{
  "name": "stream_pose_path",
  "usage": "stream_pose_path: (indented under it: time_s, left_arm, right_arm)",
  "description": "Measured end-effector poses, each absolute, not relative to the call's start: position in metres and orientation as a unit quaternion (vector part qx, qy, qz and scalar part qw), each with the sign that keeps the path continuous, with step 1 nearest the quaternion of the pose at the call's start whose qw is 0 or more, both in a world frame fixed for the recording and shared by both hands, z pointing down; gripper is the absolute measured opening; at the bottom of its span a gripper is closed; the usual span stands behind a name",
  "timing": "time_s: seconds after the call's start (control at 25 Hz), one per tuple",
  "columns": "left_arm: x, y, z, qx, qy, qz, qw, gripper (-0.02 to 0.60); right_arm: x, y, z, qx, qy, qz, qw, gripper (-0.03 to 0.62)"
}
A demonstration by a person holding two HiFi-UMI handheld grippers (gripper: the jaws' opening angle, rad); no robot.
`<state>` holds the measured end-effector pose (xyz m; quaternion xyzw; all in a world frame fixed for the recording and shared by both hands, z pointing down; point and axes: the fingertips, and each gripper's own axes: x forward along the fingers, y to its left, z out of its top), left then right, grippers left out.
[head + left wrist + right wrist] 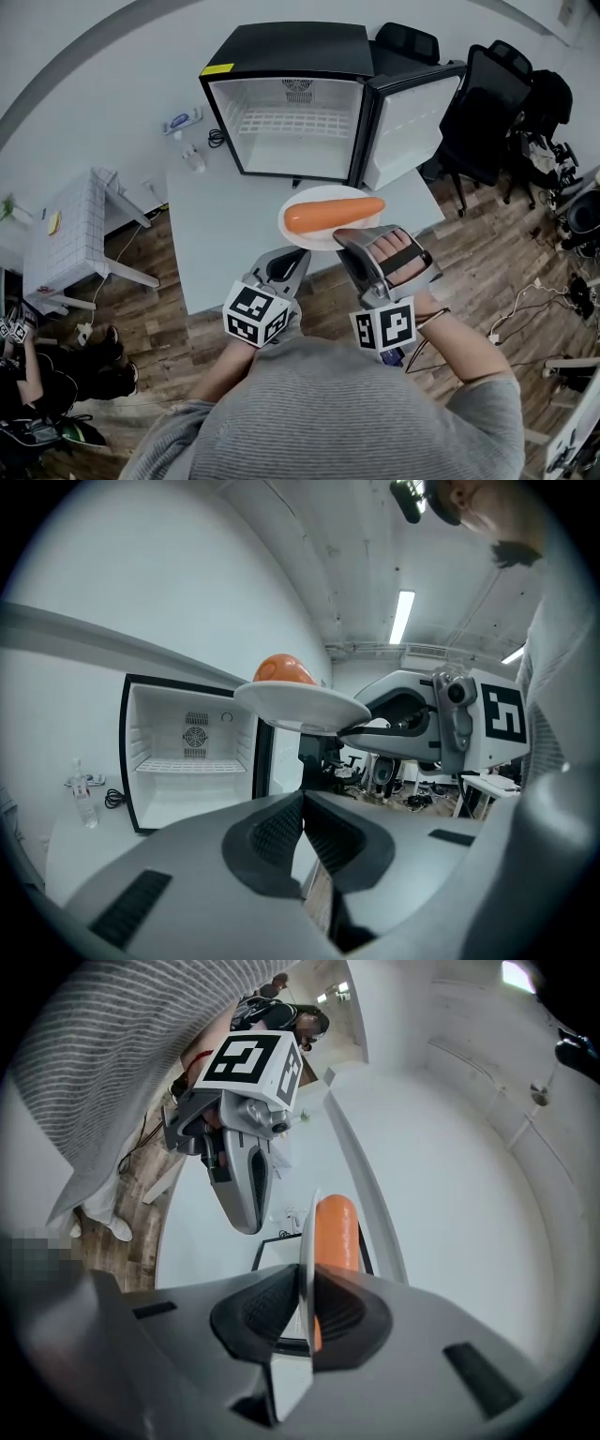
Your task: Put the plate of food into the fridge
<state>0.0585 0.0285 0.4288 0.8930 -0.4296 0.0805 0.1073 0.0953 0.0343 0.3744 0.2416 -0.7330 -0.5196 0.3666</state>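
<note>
A white plate [302,234] carrying an orange carrot [335,213] hangs over the white table [225,234], in front of the open black mini fridge [291,94]. My right gripper [352,239] is shut on the plate's near rim. In the right gripper view the plate [307,1241] stands edge-on between the pads, with the carrot [336,1232] beyond. My left gripper [284,264] is shut and empty, just left of and below the plate. From the left gripper view [303,803], the plate [300,705] and carrot [284,669] show above, and the fridge [192,761] stands open with a bare wire shelf.
The fridge door [408,122] swings open to the right. A water bottle [192,155] stands left of the fridge. A small white table [70,225] is at the left and black office chairs [492,103] at the right. A person [37,375] sits at lower left.
</note>
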Motion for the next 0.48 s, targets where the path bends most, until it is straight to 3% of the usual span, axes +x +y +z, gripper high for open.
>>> stream_pose_path:
  time_s: [0.48]
  left_arm:
    - [0.017,-0.045,0.429,0.895,-0.422,0.079,0.12,0.011]
  right_arm:
    - [0.055,-0.042,0.376,0.246,-0.733,-0.509,0.378,0.04]
